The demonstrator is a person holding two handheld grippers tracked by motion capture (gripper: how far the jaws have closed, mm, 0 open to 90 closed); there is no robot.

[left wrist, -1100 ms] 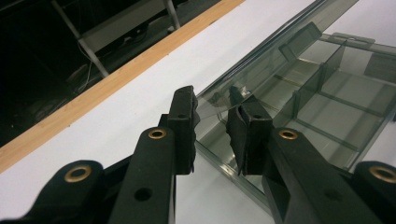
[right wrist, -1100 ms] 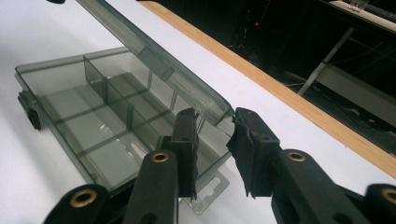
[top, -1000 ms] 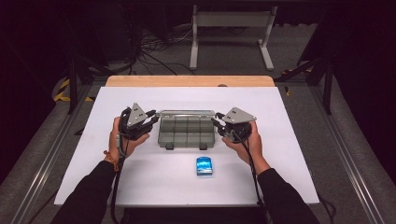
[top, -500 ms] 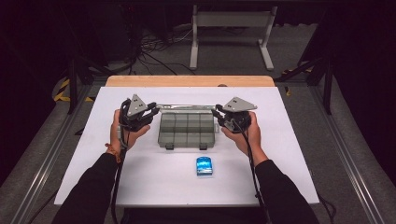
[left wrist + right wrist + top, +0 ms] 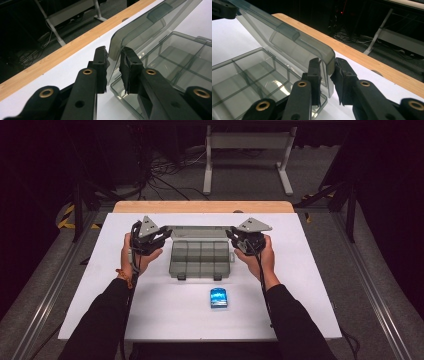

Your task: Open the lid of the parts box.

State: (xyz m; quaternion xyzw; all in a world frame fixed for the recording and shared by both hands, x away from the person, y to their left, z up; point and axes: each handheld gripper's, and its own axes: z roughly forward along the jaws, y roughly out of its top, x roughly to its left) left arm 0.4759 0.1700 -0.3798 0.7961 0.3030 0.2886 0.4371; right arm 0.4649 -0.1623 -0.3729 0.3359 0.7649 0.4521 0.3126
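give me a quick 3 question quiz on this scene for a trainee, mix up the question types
1. True or false: the lid of the clear compartment box is shut flat.
2. Which part of the lid does the left gripper have between its jaws? A) a corner edge B) the middle latch C) the hinge
3. What lies on the white table nearer the person than the box?

Key:
1. False. The lid stands raised, tilted back over the open tray.
2. A. The right gripper has the opposite corner of the lid between its jaws in the same way.
3. A small blue packet, apart from the box.
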